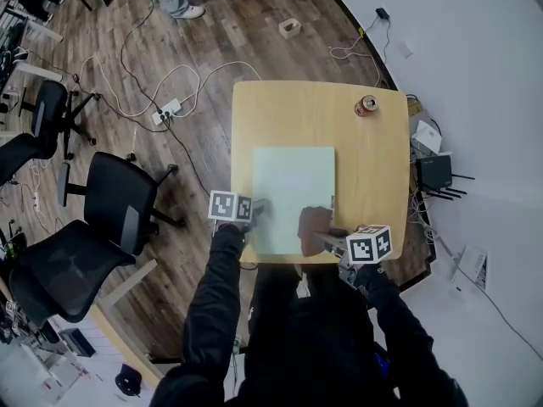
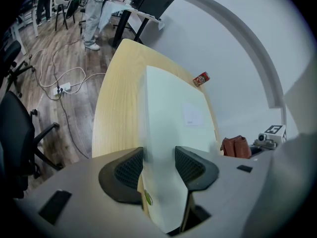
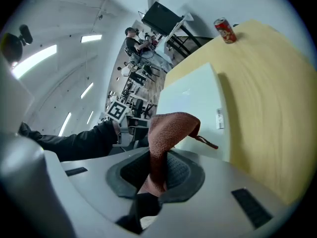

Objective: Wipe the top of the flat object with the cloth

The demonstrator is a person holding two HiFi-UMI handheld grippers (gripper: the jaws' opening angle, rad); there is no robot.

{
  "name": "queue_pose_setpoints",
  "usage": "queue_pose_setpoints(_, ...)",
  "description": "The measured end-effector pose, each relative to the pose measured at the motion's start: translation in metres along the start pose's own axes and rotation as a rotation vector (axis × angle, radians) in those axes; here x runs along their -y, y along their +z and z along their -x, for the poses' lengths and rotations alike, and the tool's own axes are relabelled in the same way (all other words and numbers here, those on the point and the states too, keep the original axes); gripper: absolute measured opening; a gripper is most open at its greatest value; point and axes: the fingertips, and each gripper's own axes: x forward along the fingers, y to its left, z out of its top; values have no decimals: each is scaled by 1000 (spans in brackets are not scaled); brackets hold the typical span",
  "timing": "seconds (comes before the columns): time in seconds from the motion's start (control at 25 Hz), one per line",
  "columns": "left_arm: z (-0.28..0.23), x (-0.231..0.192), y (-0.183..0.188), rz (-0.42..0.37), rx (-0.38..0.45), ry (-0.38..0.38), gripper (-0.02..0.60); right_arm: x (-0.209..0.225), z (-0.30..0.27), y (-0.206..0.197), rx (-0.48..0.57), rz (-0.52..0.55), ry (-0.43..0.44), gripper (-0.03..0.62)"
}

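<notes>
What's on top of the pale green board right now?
A brown cloth, held by the right gripper, over its near right part, and a small white label. The board beneath the cloth is covered.

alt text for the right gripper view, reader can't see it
The right gripper is shut on a rust-brown cloth, bunched up above its jaws. Beyond lies a pale green flat board on a light wooden table, with a red can at the far end.
</notes>
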Motion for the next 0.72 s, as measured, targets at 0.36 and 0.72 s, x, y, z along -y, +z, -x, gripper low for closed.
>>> queue_pose_setpoints(0.36, -1, 2, 1, 8, 7, -1, 218, -80, -88, -39, -165, 54, 191, 72)
queue_pose_setpoints(0.72, 0, 0, -1, 10, 5, -6, 218, -61, -128, -69, -287, 75, 107, 72)
